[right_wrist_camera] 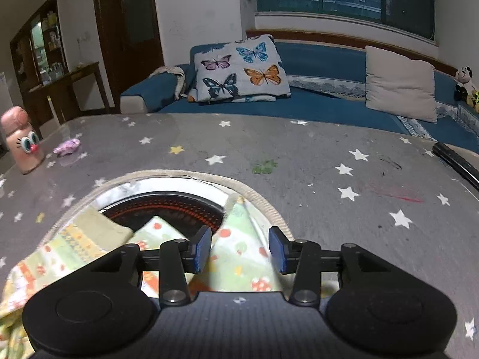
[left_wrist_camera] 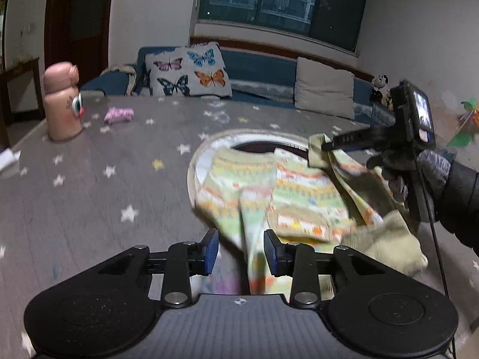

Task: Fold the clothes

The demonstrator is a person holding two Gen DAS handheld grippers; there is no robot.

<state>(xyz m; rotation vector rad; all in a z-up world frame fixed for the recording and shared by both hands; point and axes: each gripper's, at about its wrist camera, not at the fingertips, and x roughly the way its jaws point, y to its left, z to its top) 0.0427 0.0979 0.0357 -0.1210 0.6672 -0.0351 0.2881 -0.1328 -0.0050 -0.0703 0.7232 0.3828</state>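
Left tongs (left_wrist_camera: 241,249) gape over the patterned garment (left_wrist_camera: 287,197); right tongs (left_wrist_camera: 324,145) pinch its cuff

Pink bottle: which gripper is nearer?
Left. The pink bottle stands far-left on the table; the left gripper is at the garment's near edge, the right gripper farther right, across it.

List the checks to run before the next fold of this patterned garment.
1. Left tongs gripping the garment: not ok, jaws apart, cloth only lies between them.
2. Right tongs grip: cannot tell; cloth rises between them.
3. Garment flat: not ok, bunched over the round opening.
4. Pink bottle clear of the garment: ok, standing well apart.
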